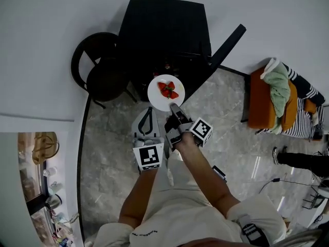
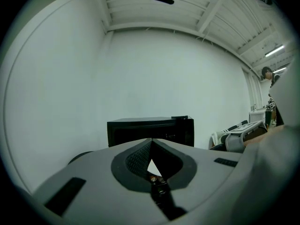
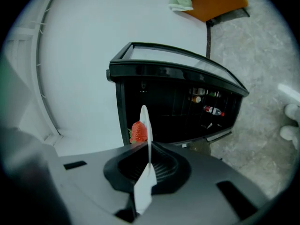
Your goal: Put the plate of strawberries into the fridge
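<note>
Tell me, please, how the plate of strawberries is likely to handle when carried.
The plate looks stiff; pinched at one rim by the right gripper, it may tilt. Its loose strawberries would probably roll off then.

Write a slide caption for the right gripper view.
Right tool grips a white plate, strawberry on it, before the open black fridge.

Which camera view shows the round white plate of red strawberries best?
The head view: it looks straight down on the round white plate and red strawberries. The right gripper view shows it only edge-on in the right gripper's jaws, beside one strawberry. The left gripper view shows nothing clear of it.
</note>
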